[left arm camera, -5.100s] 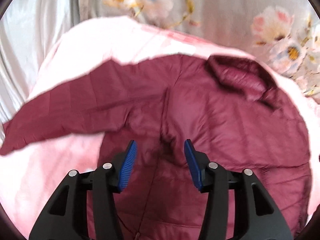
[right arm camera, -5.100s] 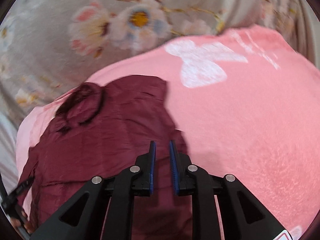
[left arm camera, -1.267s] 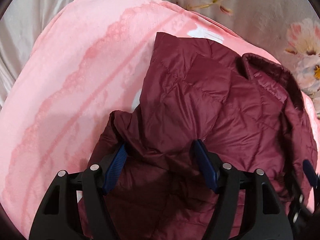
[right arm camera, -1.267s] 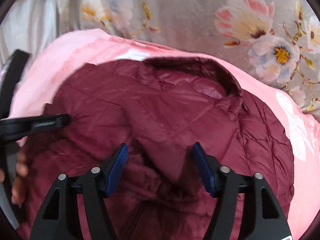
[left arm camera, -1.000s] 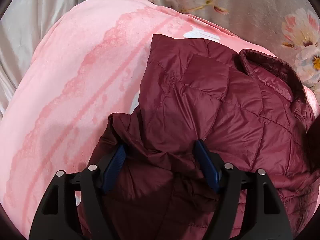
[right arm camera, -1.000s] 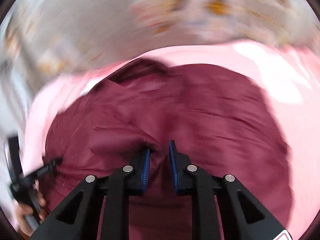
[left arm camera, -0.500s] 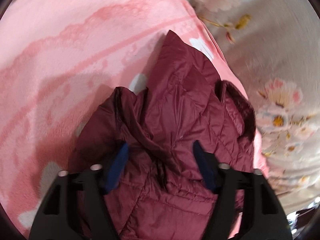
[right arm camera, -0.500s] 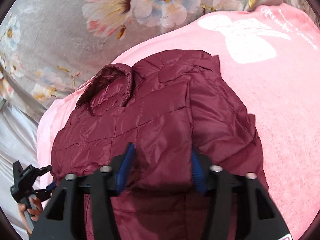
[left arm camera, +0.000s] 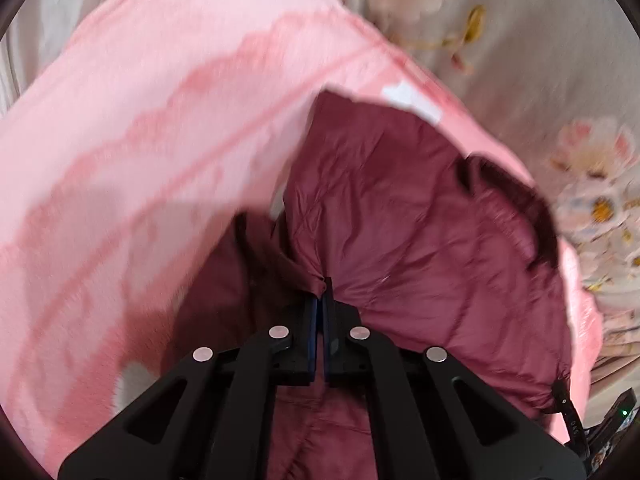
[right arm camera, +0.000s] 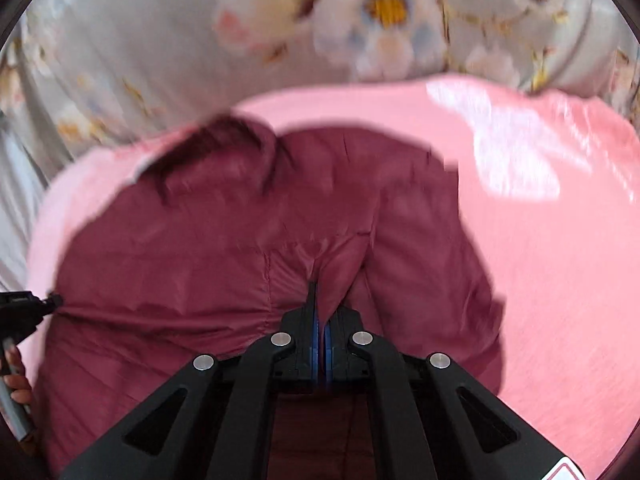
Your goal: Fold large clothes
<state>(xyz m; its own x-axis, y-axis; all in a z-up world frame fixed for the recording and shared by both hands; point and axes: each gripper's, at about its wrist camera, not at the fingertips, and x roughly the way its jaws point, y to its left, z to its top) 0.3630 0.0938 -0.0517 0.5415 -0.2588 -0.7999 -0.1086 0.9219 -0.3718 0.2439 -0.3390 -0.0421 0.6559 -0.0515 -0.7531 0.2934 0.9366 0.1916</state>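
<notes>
Left gripper (left arm camera: 320,300) pinches maroon quilted jacket (left arm camera: 420,240) (puffy, creased).

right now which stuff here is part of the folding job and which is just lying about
In the job:
- jacket
- left gripper, shut on jacket
- right gripper, shut on jacket

Just there:
- pink blanket under the jacket
- floral sheet behind it

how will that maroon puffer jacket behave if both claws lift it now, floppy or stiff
Probably floppy: the maroon puffer jacket puckers into creases where the right claw pinches it. Likely light for its bulk, being thin quilted padding. Its shiny shell looks slippery, so the small tuck in the left claw may slide out.
</notes>
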